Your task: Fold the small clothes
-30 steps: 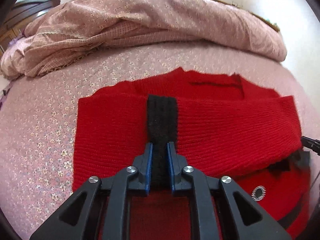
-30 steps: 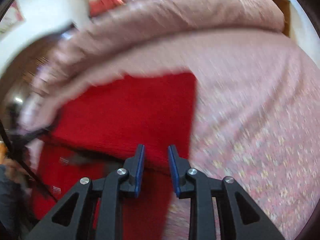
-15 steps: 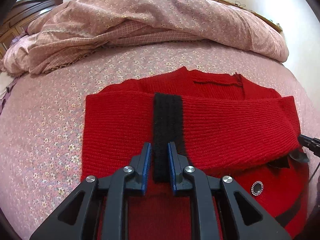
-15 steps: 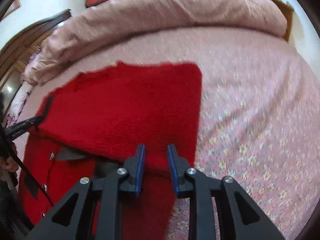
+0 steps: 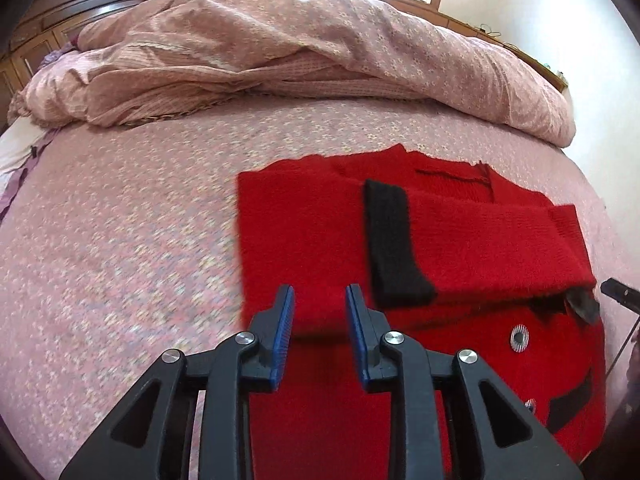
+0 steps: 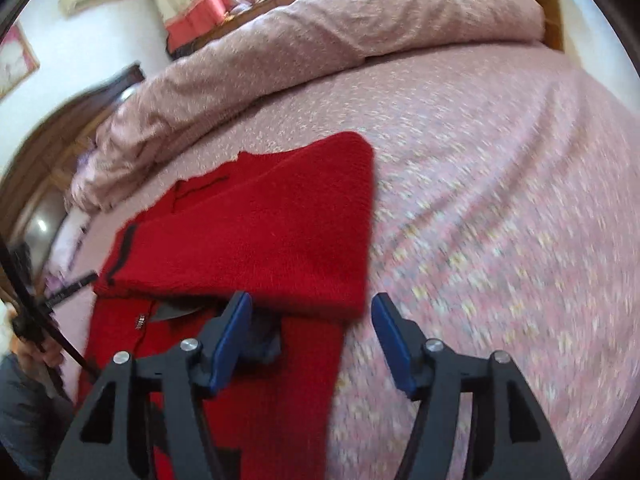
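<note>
A red knitted cardigan (image 5: 312, 240) lies flat on the pink flowered bed, its sleeves folded across the chest; one sleeve ends in a black cuff (image 5: 390, 240). It also shows in the right wrist view (image 6: 260, 240). My left gripper (image 5: 320, 316) is open and empty, above the folded sleeve's near edge, left of the cuff. My right gripper (image 6: 310, 332) is wide open and empty, over the near right corner of the folded sleeve. Silver buttons (image 5: 519, 334) show on the front.
A crumpled pink duvet (image 5: 304, 52) is heaped along the far side of the bed. Dark wooden furniture (image 5: 80, 4) stands at the far left. Open pink sheet (image 6: 500, 200) lies right of the cardigan. The person's hand (image 6: 40, 352) shows at the left edge.
My left gripper let go of the black cuff, opened and shifted left. My right gripper opened wide, releasing the sleeve, and shifted right.
</note>
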The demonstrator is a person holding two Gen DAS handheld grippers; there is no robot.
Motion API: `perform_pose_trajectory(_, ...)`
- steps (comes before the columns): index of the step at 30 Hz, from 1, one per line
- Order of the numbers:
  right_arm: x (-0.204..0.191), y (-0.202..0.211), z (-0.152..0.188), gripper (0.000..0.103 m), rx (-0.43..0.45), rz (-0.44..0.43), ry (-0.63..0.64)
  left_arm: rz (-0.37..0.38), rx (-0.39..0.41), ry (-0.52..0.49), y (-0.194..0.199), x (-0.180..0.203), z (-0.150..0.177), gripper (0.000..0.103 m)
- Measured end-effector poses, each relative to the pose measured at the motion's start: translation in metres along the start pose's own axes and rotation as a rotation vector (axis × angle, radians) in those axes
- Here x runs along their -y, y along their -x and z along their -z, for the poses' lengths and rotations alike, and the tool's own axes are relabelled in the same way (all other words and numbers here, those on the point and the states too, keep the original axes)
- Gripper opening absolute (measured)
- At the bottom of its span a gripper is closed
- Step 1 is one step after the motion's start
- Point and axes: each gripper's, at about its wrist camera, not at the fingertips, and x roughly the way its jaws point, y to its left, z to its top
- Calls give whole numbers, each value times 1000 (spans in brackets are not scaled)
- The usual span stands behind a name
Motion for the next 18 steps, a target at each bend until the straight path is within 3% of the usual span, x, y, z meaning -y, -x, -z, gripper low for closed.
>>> perform_pose_trajectory(6,20,25,35,70,15,-52,-94,59,-21,2,27,-21,38,32)
perform_pose_trajectory(8,22,28,48,71,10,-66,-108,93,-50,16,31,-27,55,40)
perform_pose_trajectory(13,26,37,81,71,-17,-66,-123,97,-113,14,37,-30,89,45)
perform_pose_trajectory(18,26,44,109,76,-19,-124,-193,153,-153,113,45,-35,117,56)
